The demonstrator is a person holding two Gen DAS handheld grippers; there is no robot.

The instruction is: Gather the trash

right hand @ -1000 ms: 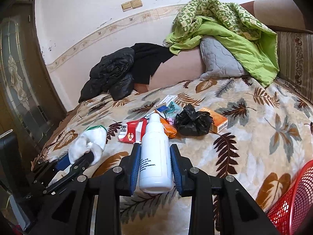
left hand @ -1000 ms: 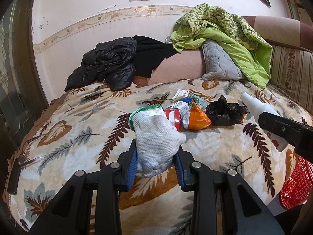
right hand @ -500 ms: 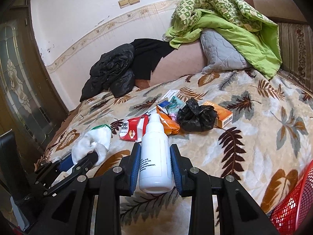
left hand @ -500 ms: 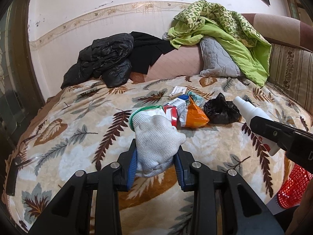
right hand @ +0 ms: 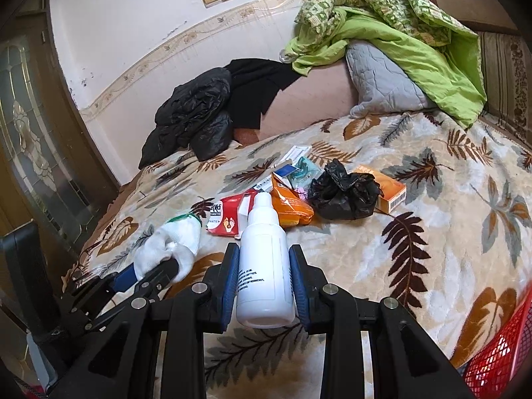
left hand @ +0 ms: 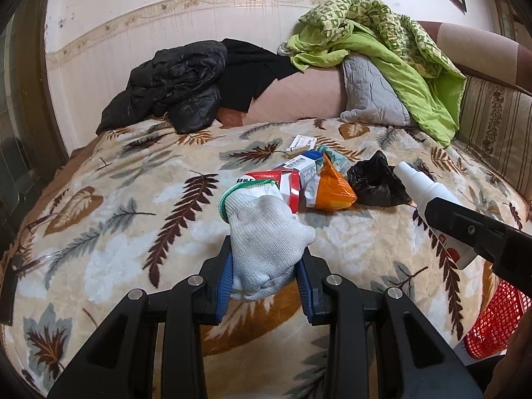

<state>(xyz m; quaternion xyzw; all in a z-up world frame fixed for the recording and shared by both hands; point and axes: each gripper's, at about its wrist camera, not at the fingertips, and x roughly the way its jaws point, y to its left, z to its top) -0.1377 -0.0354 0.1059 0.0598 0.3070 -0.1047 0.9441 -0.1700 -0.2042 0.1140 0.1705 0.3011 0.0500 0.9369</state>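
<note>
Left gripper [left hand: 264, 277]: jaws hold white glove [left hand: 266, 232].
Right gripper [right hand: 264, 281]: jaws hold white bottle [right hand: 264, 266].
Bed edge: red basket [right hand: 502, 362] just beside it, at right.
Blanket [left hand: 116, 232]: bare at left of trash pile [left hand: 319, 179].

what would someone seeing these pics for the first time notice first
Both grippers are full: the left gripper clamps a white knit glove, the right gripper a white plastic bottle. Beyond them a heap of wrappers with a crumpled black bag lies mid-bed on the leaf-print blanket, and a red mesh basket peeks in at lower right.
</note>
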